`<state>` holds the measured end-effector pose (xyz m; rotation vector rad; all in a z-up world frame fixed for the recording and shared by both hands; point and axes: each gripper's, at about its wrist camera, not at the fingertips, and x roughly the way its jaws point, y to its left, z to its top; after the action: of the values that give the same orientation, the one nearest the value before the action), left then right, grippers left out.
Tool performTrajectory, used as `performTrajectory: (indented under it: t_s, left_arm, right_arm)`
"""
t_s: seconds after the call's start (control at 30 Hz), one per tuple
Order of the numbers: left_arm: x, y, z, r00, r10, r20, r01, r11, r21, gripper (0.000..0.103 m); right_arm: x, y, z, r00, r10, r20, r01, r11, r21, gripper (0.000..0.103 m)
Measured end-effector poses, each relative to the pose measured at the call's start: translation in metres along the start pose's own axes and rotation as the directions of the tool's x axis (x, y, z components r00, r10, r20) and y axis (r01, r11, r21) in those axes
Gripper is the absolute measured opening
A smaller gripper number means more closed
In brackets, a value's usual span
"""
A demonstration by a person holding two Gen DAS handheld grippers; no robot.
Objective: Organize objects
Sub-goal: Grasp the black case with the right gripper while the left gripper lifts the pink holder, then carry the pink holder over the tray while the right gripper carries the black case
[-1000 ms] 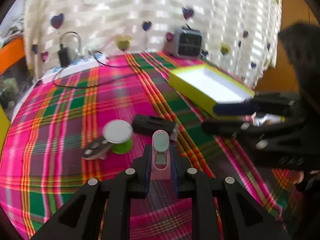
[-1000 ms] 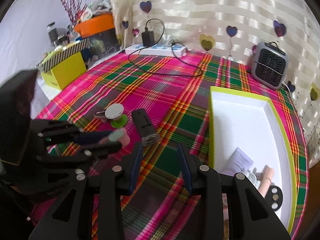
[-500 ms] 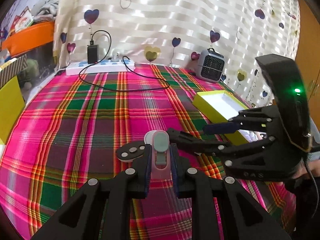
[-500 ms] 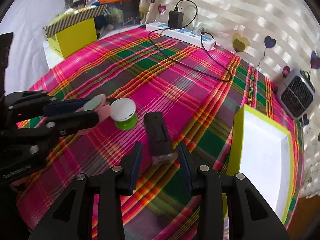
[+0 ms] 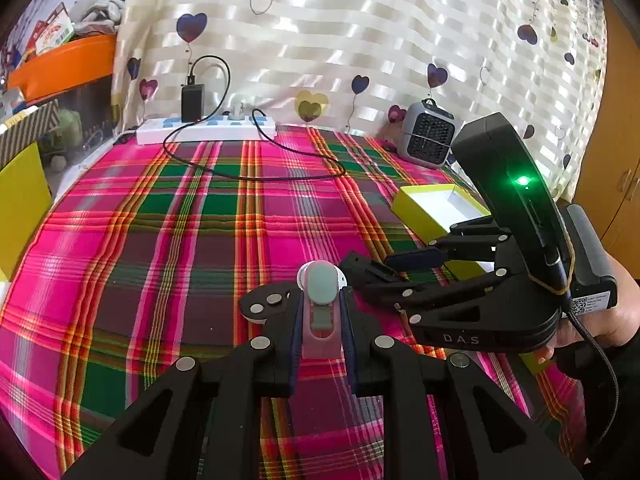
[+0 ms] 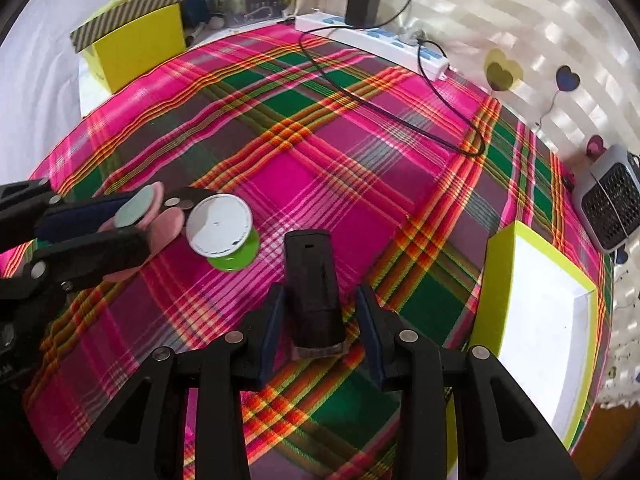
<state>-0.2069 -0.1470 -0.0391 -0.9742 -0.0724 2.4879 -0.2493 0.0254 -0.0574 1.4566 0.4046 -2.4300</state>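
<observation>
My left gripper (image 5: pixel 322 306) is shut on a small pink case with a grey-green cap (image 5: pixel 320 320), held above the plaid cloth. In the right wrist view that left gripper (image 6: pixel 120 224) comes in from the left edge with the pink case (image 6: pixel 160 224). My right gripper (image 6: pixel 320 300) is open and points down, its fingers on either side of a black oblong device (image 6: pixel 310 276) lying on the cloth, with a gap on each side. Next to it stand a green spool with a white top (image 6: pixel 220 232) and a flat black piece with silver dots (image 5: pixel 264 302).
A lime-edged white box (image 6: pixel 496 280) lies to the right, also the box (image 5: pixel 412 210) beyond my right gripper (image 5: pixel 374 270). At the back are a power strip (image 5: pixel 204 130) with charger and black cable, and a small grey heater (image 5: pixel 428 140). A yellow box (image 6: pixel 136 52) stands far left.
My right gripper has come down and forward over the black device, which now lies between its open fingers. The left gripper has rolled a little, still gripping the pink case.
</observation>
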Motion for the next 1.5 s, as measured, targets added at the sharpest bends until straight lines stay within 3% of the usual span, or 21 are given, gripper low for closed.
performTrajectory:
  t_s: [0.13, 0.77, 1.5]
  left_arm:
    - [0.002, 0.0, -0.001, 1.0, 0.001, -0.003, -0.001, 1.0, 0.001, 0.016]
    - [0.0, -0.023, -0.003, 1.0, 0.027, 0.0, -0.027, 0.999, 0.04, 0.016]
    - [-0.018, -0.063, 0.002, 0.996, 0.08, 0.028, -0.082, 0.995, 0.054, 0.016]
  right_arm:
    - [0.002, 0.001, -0.002, 1.0, 0.017, 0.0, -0.017, 1.0, 0.007, 0.028]
    - [-0.058, 0.003, -0.042, 0.98, 0.016, 0.198, -0.046, 0.988, 0.147, 0.028]
    - [-0.101, -0.005, -0.079, 0.936, 0.055, 0.349, -0.123, 0.977, 0.177, 0.028]
